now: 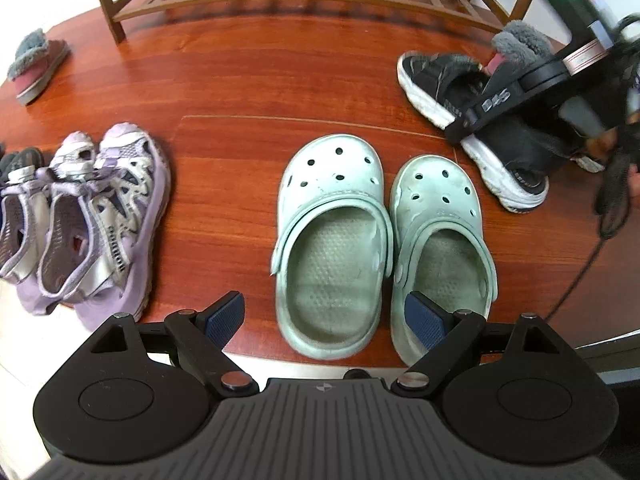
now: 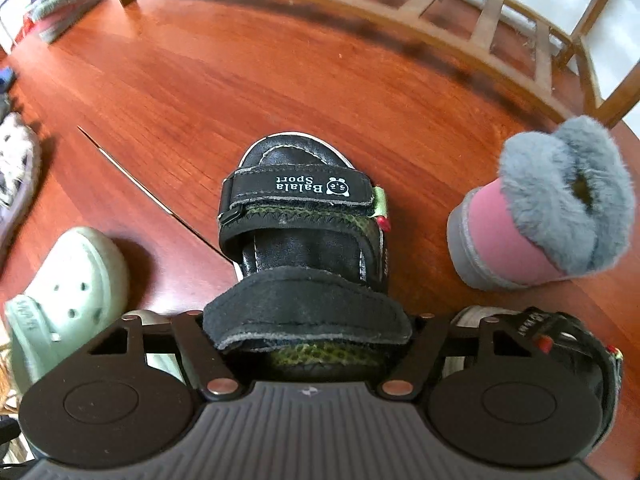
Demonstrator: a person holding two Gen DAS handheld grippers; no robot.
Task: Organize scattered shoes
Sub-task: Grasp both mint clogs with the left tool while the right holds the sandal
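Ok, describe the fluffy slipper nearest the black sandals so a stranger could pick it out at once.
Start at the slatted wooden shoe rack at the back of the red-brown wooden floor. Just in front of its right-hand leg, right of the black sandal with the white lettered strap, stands the pink slipper. Alone among its neighbours, it has a thick grey fur collar and a grey sole.

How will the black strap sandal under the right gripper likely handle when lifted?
The black sandal looks light, its white sole fairly stiff. Its heel strap is soft fabric and may fold if pinched. The right gripper straddles that strap, so the toe might sag.
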